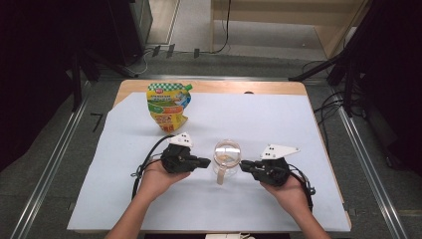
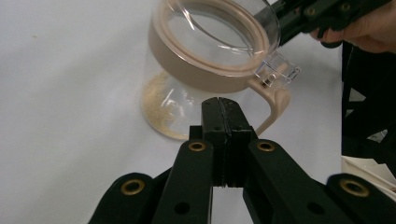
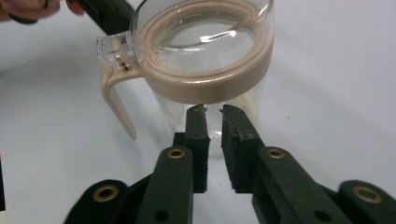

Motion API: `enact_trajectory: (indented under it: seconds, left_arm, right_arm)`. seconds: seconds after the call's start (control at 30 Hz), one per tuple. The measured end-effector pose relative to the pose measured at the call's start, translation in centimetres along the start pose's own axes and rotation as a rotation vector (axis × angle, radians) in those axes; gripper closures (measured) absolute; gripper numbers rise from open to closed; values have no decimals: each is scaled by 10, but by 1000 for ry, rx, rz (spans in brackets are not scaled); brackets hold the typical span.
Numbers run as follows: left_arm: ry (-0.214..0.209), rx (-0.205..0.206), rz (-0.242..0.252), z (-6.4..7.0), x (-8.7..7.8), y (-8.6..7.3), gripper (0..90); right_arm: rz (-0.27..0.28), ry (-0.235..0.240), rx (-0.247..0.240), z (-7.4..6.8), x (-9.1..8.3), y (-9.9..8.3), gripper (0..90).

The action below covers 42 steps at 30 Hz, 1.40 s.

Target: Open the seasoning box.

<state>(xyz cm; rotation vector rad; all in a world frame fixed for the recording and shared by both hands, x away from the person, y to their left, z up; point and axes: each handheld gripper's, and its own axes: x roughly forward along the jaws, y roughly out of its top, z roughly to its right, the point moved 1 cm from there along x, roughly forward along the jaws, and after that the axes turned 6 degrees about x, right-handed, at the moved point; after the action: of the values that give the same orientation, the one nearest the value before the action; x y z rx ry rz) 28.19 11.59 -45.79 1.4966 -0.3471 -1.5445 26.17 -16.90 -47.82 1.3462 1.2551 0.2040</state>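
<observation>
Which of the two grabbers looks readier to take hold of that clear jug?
Probably the right gripper: its jaws stand slightly apart at the jug. The left gripper has its jaws pressed together beside it.

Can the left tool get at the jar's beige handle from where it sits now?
Probably yes. The left tool sits shut just short of the jar, with the handle close beside its tips and only bare white table cover between. It would need to open first. The right tool waits on the jar's far side.

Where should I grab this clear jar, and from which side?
Probably the beige handle: it stands clear of the clear jar on the person's side. The left gripper, shut, needs opening first. The right gripper could steady the round glass wall opposite.
</observation>
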Motion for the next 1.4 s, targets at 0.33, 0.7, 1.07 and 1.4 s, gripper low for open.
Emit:
enact_trajectory:
  seconds: [0.33,0.7,1.07,1.4]
  left_arm:
    - [-6,37,-32,15,20,5,900]
    - [-32,55,-52,23,34,7,900]
    - [-74,70,-42,32,49,14,900]
    - [-136,61,-33,31,56,20,900]
  right_arm:
    - [-14,-11,22,0,4,-1,900]
    - [-11,-32,35,4,2,-2,900]
    - [-22,-56,82,9,1,-7,900]
    - [-28,-59,136,8,-8,-10,900]
